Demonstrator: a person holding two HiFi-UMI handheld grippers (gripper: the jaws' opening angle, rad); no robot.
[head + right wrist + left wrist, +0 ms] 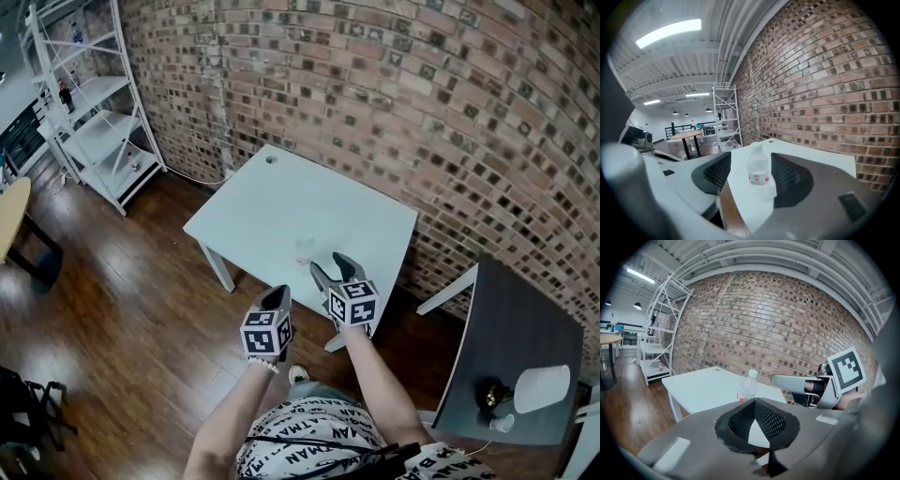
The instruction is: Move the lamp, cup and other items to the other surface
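A clear plastic bottle [303,249] with a red label stands upright near the front edge of the white table [281,202]. My right gripper [327,262] is open just short of it; in the right gripper view the bottle [758,166] shows between the spread jaws, untouched. My left gripper [279,289] hangs lower and to the left, shut and empty. In the left gripper view its tips [757,400] meet, with the bottle [748,387] beyond. On the dark table [511,337] at the right are a lamp [539,387] with a white shade and a small white cup [502,424].
A brick wall runs behind both tables. A white metal shelf rack [94,103] stands at the far left, a round wooden table [9,216] at the left edge, a black bag [23,408] on the wooden floor.
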